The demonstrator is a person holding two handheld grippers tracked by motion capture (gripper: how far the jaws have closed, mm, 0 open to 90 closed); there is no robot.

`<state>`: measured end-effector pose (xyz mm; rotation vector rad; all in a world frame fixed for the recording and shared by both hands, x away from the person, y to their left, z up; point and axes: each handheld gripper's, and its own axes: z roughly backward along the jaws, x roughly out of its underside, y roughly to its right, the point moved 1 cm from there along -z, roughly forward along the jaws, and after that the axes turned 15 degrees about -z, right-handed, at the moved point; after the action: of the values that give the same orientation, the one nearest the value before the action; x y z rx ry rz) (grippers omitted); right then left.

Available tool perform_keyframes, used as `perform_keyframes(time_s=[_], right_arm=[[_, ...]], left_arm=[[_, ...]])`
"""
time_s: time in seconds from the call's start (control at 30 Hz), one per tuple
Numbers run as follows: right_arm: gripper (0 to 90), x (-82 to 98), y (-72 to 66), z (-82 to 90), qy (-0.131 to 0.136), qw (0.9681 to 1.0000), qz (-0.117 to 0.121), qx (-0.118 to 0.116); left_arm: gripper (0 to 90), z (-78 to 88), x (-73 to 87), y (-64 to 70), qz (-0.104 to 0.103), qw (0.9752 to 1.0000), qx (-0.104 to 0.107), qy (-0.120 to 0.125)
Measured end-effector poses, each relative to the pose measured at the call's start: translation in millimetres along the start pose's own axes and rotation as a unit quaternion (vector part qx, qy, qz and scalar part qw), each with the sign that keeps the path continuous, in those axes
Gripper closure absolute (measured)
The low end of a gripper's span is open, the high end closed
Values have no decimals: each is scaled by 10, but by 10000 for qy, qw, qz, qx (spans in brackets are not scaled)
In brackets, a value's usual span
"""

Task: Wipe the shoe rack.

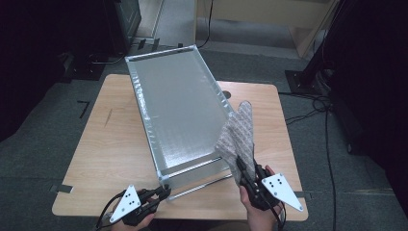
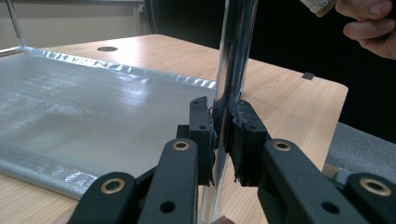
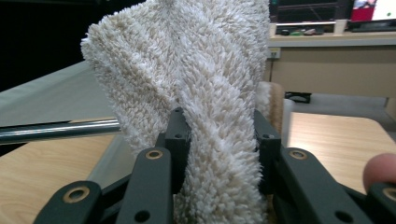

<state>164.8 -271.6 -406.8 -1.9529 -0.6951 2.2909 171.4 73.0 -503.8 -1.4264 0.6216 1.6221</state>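
At near-left table (image 1: 91, 159) edge, left gripper (image 1: 161, 195) clamps rack (image 1: 183, 110) corner post; near right, right gripper (image 1: 245, 175) pinches fluffy cloth (image 1: 238, 132), draped vs rack's right side

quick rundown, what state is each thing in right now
rack: silver mesh-sided frame, standing on the table, open at the top
chrome post: upright corner of the rack, clamped by the left tool
left tool: shut on the chrome post
towel: fluffy, bunched, draped against the rack's right side, its lower end gripped
right tool: shut on the towel
table: wooden, carrying the rack
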Motion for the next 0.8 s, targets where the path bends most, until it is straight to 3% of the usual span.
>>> perform_keyframes(time_s=[0.17,0.37,0.4,0.5,0.53,0.6,0.73,0.8], right_arm=[[680,58,-46,-4,39,10000,-43,12],[681,146,-206,-14,-101,9994,-61,-322],[680,187,-318,-17,-180,9987,15,-473],[680,227,-410,-21,-231,9978,83,-623],[680,282,-527,-24,-294,9962,203,-796],[679,322,-614,-26,-355,9942,325,-963],[678,345,-674,-25,-383,9928,548,-997],[677,305,-620,-26,-388,9933,540,-946]], left_arm=[[807,0,-1,-1,22,10000,1,-10],[806,-6,-2,2,62,10000,-14,-5],[806,-8,-2,2,54,10000,-16,-7],[808,-12,-3,10,7,10000,-51,-9],[809,-13,-4,13,8,10000,-68,-14],[809,-13,-4,15,12,10000,-73,-14],[809,-13,-6,12,4,10000,-60,-20],[809,-13,-6,10,-3,10000,-51,-20]])
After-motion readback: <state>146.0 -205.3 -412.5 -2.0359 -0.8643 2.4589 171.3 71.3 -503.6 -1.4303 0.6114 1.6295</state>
